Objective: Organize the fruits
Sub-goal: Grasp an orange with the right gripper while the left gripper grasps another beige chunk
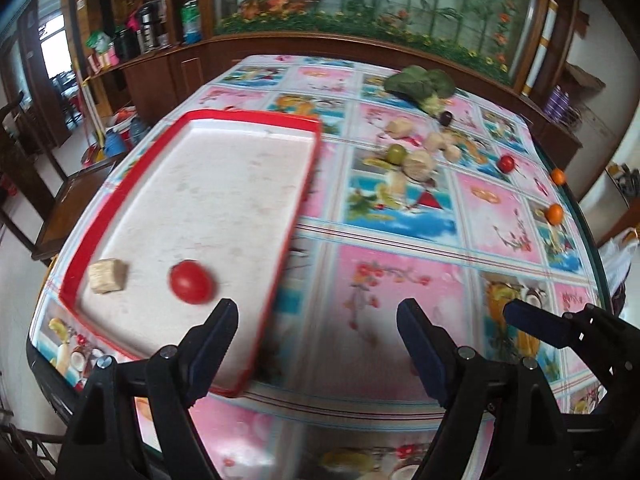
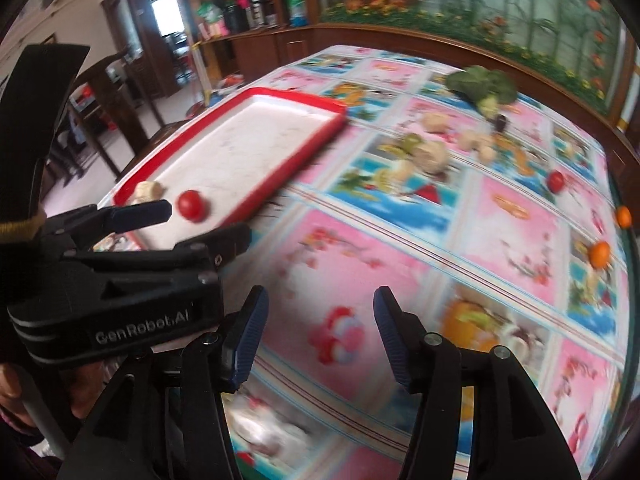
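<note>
Both my claws hang over the table (image 1: 400, 280) with nothing in them; my left claw (image 1: 318, 320) stands wide, its near finger over the tray's corner and the far one over bare cloth; my right claw (image 2: 320, 320) is parted about halfway, only patterned cloth showing between its fingers; in the right view the left claw (image 2: 208, 224) sits just beside the tray (image 1: 288, 216), also empty.

The tray already holds a tomato (image 1: 191, 282) and a pale chunk (image 1: 107, 276) at its near end, apart from each other; so I judge I am between deliveries, with two pieces in and the rest still to fetch.

What remains lies well across the table: a green fruit (image 1: 396, 154) touching some pale lumps (image 1: 418, 164), a second tomato (image 1: 507, 163) further right, two oranges (image 1: 555, 213) near the far right edge, a dark small fruit (image 1: 446, 118) beside a leafy green (image 1: 420, 84); whether the leafy green belongs in the tray I cannot say.

The next move, as I see it, calls for reaching out over the cloth to one loose piece, keeping the fingers apart until they straddle it; the round ones may roll if nudged, so I should come down from above and close gently; the clustered pieces need care so I take one and not its neighbour.
</note>
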`<state>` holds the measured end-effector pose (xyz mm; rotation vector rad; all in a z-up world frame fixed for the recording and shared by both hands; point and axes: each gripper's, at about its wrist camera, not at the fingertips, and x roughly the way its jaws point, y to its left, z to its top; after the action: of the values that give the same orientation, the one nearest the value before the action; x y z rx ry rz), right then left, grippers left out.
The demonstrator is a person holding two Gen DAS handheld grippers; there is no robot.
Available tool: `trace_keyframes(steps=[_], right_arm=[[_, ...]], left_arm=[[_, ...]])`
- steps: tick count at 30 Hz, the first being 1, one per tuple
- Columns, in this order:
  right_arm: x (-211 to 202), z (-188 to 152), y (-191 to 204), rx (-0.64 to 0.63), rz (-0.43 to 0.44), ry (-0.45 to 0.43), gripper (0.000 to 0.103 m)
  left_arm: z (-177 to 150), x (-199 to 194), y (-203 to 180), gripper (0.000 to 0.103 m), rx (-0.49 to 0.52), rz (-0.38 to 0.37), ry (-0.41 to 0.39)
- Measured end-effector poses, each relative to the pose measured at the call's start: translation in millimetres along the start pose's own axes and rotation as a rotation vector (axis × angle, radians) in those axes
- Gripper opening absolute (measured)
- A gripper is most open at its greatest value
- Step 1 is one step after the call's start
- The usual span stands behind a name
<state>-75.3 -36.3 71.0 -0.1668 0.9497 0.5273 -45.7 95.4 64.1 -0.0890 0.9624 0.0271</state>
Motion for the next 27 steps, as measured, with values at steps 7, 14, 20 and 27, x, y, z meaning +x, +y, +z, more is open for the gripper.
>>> trace_keyframes(steps=[7, 14, 20, 27], right_arm=[[-8.6, -25.7, -50.8, 0.106, -0.048, 0.011, 0.054], [-20.9, -44.3, -131.4, 0.253, -0.136, 0.008, 0.054], [-35.7, -36.2, -215.6, 0.37, -0.221, -0.059, 0.055], [-10.8, -12.4, -296.3, 0.444, -0.264, -0.062, 0.055]], left_arm=[[0.1, 11.5, -42.4, 0.086, 0.081, -0.034, 0.044], [13.3, 35.4, -75.3, 0.086, 0.133, -0.037, 0.089], [31.2, 52.0, -83.6, 0.086, 0.108, -0.041, 0.108], [74.3, 79.3, -85.8, 0.086, 0.075, -0.02, 0.103]])
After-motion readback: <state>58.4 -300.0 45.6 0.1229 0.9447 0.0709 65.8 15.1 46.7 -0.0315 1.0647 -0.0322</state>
